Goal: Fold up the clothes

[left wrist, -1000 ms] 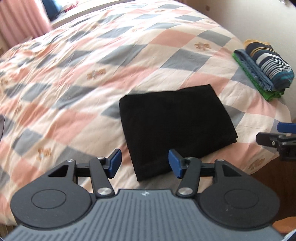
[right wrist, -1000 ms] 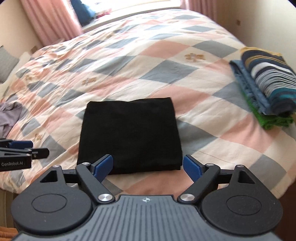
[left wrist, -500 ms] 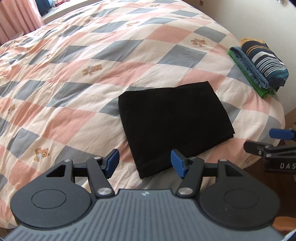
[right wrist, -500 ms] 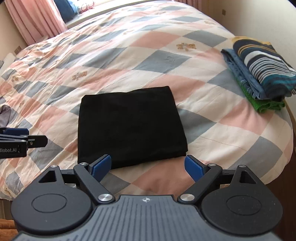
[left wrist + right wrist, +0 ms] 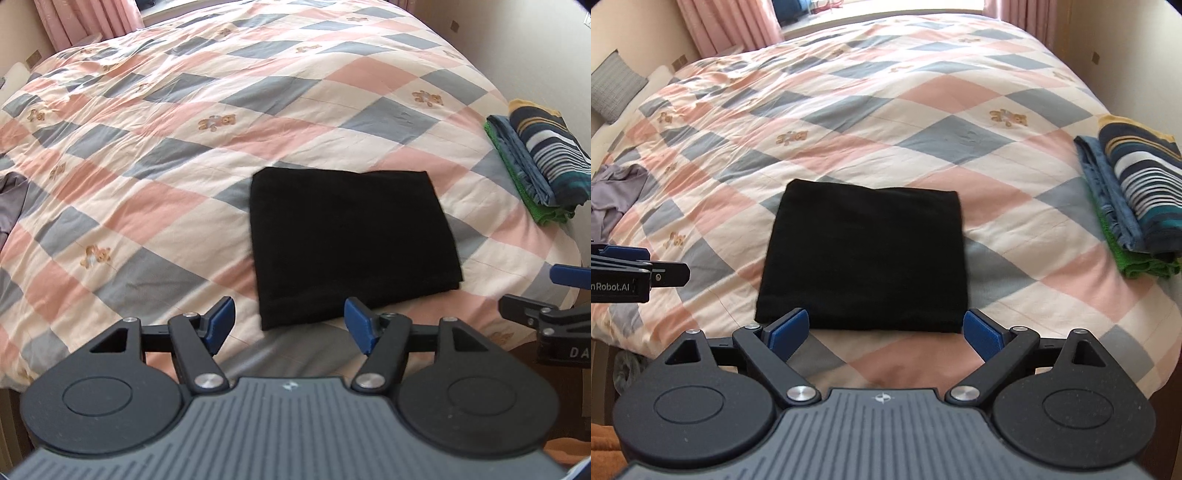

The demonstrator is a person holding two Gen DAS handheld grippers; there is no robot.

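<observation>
Checked bedspread (image 5: 1015,206), folded black garment (image 5: 864,258) just beyond empty, spread-jawed right hand-held gripper (image 5: 884,330)

**Soft cloth below, hard matt plastic in front**

The folded black garment (image 5: 864,258) at the centre of the frame is a matt, dense cloth that reflects no light. It lies on a quilt (image 5: 923,110) of smooth, faintly creased cotton-like fabric in pink, grey and cream patches. At the right edge, the stack of folded clothes (image 5: 1134,192) shows striped knit, blue denim-like weave and green cloth. The crumpled grey garment (image 5: 617,192) at the left has a slight sheen. The right gripper (image 5: 884,332) is matt black plastic with ribbed grey casing, bright metal pivot screws and blue, finely textured pads (image 5: 786,332). The pink curtains (image 5: 727,22) in the upper left are soft pleated cloth.
</observation>
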